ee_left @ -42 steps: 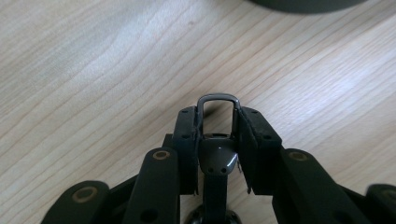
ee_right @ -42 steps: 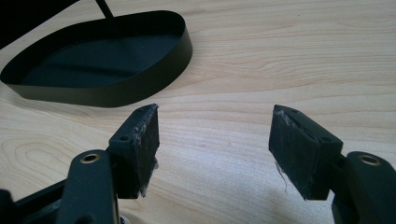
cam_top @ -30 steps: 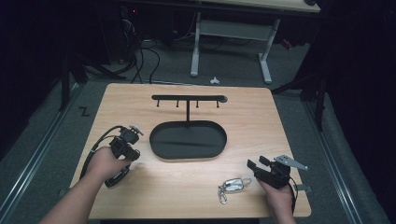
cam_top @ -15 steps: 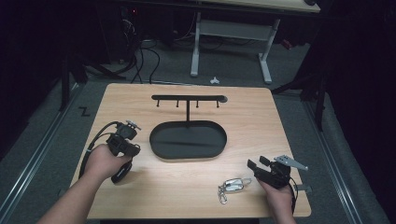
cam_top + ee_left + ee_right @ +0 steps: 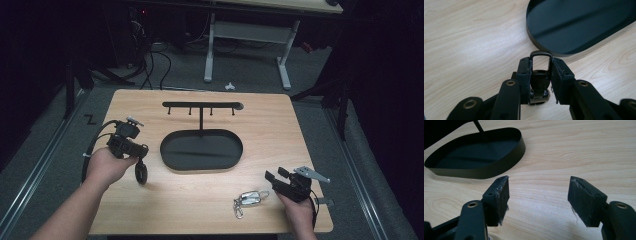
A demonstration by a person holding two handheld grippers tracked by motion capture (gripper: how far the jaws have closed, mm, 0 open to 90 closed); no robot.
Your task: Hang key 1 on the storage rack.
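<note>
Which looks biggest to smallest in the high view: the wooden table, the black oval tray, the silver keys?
1. The wooden table, by far the largest.
2. The black oval tray, covering a small middle part of the table.
3. The silver keys, much smaller than the tray.
All lie on the table at similar depth, so the order seems safe.

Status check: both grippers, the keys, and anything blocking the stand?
Left gripper shut on black key fob, beside tray. Right gripper open. Silver keys on table by right gripper. Hook bar bare, nothing blocking.
</note>
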